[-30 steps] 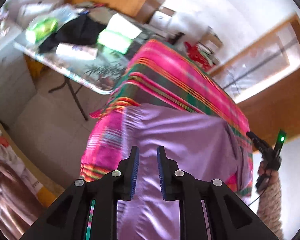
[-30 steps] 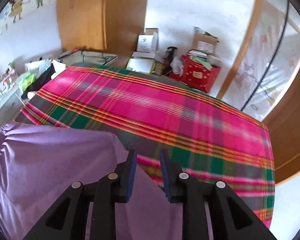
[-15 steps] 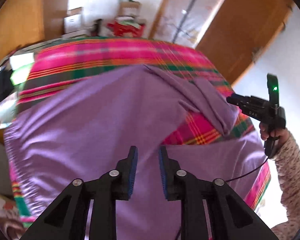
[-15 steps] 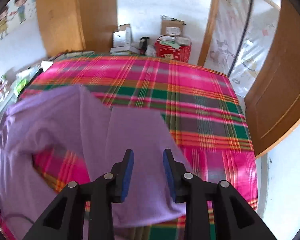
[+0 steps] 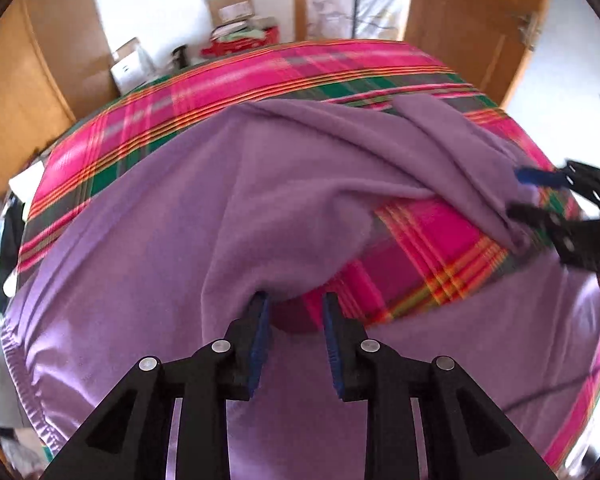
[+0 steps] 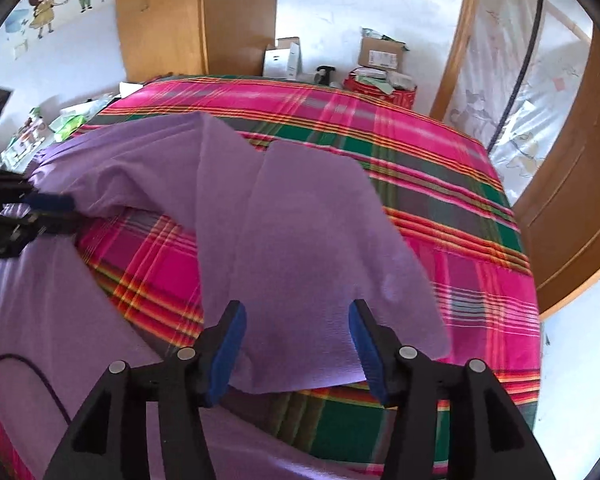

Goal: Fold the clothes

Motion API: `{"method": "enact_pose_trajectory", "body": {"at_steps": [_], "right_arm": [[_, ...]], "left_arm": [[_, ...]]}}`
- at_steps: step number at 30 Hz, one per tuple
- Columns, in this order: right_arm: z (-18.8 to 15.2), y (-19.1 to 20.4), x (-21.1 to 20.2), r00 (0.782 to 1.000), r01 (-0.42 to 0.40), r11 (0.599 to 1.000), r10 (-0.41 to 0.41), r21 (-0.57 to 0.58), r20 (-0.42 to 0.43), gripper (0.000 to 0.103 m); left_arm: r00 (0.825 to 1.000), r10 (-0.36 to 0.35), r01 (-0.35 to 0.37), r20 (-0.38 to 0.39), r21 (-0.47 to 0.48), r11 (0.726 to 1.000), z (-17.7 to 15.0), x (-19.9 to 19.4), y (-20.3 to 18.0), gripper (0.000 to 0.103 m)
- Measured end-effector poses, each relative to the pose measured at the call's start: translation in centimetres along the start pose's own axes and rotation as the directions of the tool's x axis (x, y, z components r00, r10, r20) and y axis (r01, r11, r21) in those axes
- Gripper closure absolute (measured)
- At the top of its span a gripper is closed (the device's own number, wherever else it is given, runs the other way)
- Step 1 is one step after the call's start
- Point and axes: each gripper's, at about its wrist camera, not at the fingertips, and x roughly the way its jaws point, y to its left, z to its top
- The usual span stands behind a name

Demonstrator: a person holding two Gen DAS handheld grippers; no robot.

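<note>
lying half-folded, purple garment (image 6: pixel 308 240) covers plaid blanket (image 6: pixel 420 152), both tongs released.

The left gripper (image 5: pixel 293 322) points steeply down, its jaws partly apart and just widened, pads pressing on nothing. The right gripper (image 6: pixel 296 346) also tilts downward, jaws just spread wide with cloth lying loose between them; in the left view it sits at the right edge

No words or numbers can be read here; the labels on the far boxes (image 6: pixel 383 56) are too blurry.
</note>
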Motion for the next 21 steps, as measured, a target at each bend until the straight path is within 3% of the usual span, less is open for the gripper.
{"method": "enact_pose_trajectory", "body": {"at_steps": [1,5,9,10,12,16,18,20,21], "right_arm": [[0.0,0.1,0.3,1.0,0.009,1.0,-0.009,-0.004,-0.004,0.049],[0.1,0.2,0.9,0.999,0.038,0.999,-0.038,0.022,0.002,0.052],[0.5,-0.3,0.0,0.998,0.01,0.994,-0.017,0.105,0.067,0.077],[0.7,-0.3,-0.2,0.997,-0.019,0.991,0.008,0.134,0.079,0.083],[1.0,0.1,-0.2,0.991,-0.114,0.977,0.098,0.178,0.095,0.084],[1.9,2.8,1.4,0.953,-0.303,0.937,0.294,0.176,0.077,0.084],[2.3,4.3,2.3,0.946,-0.324,0.935,0.32,0.146,0.047,0.083],[2.9,6.0,3.3,0.929,-0.37,0.922,0.37,0.115,0.022,0.081],[3.2,6.6,3.7,0.921,-0.388,0.916,0.388,0.105,0.014,0.075]], "left_arm": [[1.0,0.001,-0.001,-0.001,-0.008,1.0,0.2,0.3,0.2,0.075],[0.995,-0.102,0.102,0.0,-0.091,0.991,0.6,0.4,1.3,0.079],[0.974,-0.224,0.228,0.041,-0.193,0.954,0.7,-0.7,3.7,0.079],[0.972,-0.228,0.235,0.055,-0.206,0.95,0.6,-1.1,4.1,0.079],[0.962,-0.259,0.271,0.08,-0.246,0.93,0.6,-1.3,5.2,0.079],[0.957,-0.278,0.29,0.083,-0.34,0.895,0.5,-0.5,7.1,0.08],[0.951,-0.305,0.305,0.06,-0.368,0.879,0.2,0.0,7.4,0.08],[0.954,-0.296,0.295,0.057,-0.373,0.88,0.0,0.2,7.6,0.079],[0.951,-0.304,0.303,0.059,-0.389,0.87,-0.1,0.3,8.0,0.079]]}}
